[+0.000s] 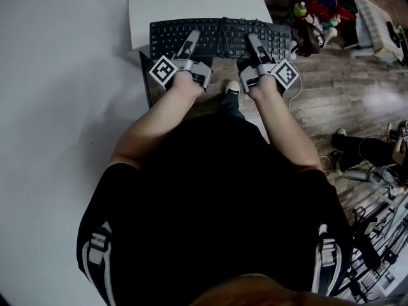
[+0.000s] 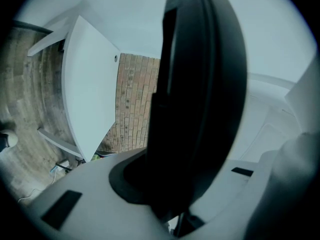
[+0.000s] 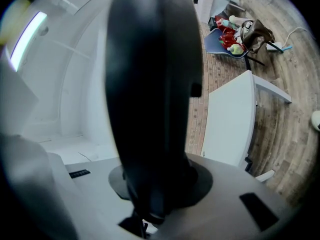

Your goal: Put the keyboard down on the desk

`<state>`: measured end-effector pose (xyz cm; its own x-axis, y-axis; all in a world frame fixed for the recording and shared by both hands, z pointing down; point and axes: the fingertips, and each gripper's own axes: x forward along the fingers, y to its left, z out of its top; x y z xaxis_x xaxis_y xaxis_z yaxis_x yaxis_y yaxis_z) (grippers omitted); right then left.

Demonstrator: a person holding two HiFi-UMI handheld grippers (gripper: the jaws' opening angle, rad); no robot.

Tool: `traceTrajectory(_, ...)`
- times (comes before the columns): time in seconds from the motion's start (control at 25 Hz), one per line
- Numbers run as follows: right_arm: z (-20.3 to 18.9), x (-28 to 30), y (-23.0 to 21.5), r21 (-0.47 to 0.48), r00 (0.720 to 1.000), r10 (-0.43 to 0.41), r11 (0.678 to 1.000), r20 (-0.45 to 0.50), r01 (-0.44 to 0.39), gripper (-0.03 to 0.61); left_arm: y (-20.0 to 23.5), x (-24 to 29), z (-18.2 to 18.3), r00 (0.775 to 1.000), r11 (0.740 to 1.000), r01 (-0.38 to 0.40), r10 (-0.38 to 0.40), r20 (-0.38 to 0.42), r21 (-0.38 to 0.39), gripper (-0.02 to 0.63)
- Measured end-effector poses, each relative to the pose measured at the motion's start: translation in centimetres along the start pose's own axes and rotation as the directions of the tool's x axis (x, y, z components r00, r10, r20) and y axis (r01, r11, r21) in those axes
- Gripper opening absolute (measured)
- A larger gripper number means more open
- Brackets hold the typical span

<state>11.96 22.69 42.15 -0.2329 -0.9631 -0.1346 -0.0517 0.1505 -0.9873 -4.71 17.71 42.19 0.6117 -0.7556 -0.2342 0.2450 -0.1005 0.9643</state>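
Overhead, a smooth white rectangular desk (image 1: pixel 191 5) stands on a brown wood-plank floor (image 1: pixel 344 88). The flat, matte black keyboard (image 1: pixel 220 27), with rows of keys, hangs above the desk's near edge, clear of it. Both forearms reach forward, and the left gripper (image 1: pixel 193 39) and right gripper (image 1: pixel 254 41) each clamp the keyboard's near side.

left hand-held gripper (image 1: pixel 192 39): jaws clamped | right hand-held gripper (image 1: pixel 254 40): jaws clamped | forearms outstretched, parallel
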Motion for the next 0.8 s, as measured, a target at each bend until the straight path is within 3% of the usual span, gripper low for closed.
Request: traceTrajectory(0.8,-0.41,0.76,0.17,0.001,0.997,0.03,1.0,-0.074,-0.03,0.106,-0.6,-1.02,0.31,0.997,0.999,0.027,-0.03,0.069,0.038,0.087)
